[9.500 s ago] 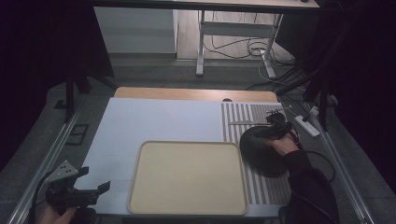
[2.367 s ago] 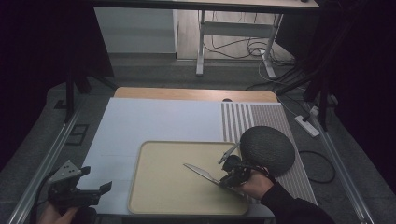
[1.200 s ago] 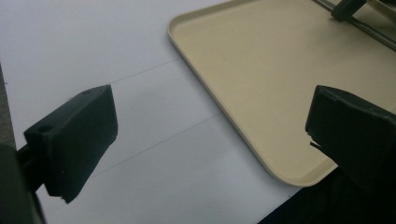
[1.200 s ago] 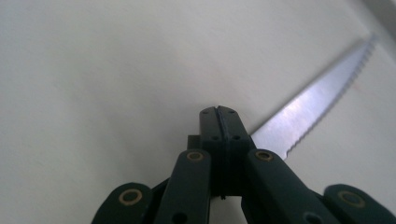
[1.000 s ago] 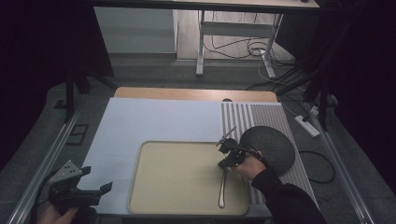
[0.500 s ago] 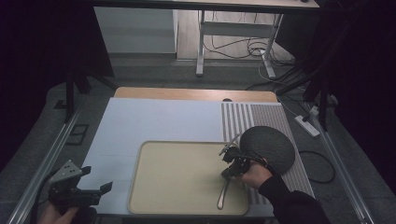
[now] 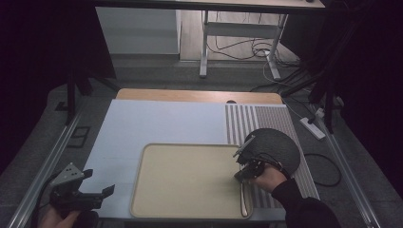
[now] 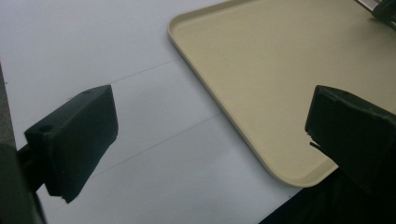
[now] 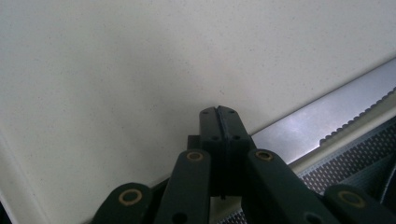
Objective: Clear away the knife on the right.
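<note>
Knife [image 7: 244,199] lay along the tray's [image 7: 185,180] right edge, blade [image 9: 322,123] serrated. Right gripper [image 7: 241,175] sat at its far end, jaws pressed together, possibly pinching it. Left gripper [image 7: 95,195] idle, jaws apart. Advisable: release low, lift straight, avoid dragging the blade.

Dark room, grey floor [image 7: 157,71], desk legs [image 7: 204,47] behind.

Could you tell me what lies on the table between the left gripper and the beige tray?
Nothing: between the left gripper and the tray there is only bare white table top, as the left gripper view shows.
</note>
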`<state>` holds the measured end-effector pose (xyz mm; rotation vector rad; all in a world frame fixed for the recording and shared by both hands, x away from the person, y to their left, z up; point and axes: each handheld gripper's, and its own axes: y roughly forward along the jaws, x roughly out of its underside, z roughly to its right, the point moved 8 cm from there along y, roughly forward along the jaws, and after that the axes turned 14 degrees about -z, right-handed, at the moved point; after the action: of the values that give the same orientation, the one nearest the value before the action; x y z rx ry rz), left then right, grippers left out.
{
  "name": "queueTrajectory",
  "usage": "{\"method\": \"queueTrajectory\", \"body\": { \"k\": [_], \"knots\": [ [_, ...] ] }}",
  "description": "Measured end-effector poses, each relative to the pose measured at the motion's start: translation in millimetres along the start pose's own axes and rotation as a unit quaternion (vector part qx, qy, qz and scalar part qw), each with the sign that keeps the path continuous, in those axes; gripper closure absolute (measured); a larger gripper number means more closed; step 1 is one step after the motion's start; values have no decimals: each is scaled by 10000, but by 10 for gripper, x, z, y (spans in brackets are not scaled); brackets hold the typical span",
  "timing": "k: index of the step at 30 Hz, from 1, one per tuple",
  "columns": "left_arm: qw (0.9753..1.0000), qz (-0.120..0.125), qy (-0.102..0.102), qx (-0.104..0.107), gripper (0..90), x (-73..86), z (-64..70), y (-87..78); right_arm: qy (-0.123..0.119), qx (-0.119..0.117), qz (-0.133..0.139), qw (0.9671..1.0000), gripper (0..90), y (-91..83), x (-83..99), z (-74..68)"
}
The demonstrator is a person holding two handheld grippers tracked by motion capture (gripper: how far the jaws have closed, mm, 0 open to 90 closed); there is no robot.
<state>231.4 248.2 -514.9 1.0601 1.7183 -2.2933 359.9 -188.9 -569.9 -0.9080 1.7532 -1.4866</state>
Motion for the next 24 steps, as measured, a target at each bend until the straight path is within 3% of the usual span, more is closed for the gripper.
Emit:
{"method": "queueTrajectory", "body": {
  "k": [7, 24],
  "knots": [
    [10000, -2, 4, -4, 31, 0, 2, 1, 149, -84, 270, 9995, 809, -59, -60, -4],
    [10000, 0, -7, -6, 31, 1, 0, 1, 233, 314, 901, 9952, 419, -321, -66, -41]
  ]
}}
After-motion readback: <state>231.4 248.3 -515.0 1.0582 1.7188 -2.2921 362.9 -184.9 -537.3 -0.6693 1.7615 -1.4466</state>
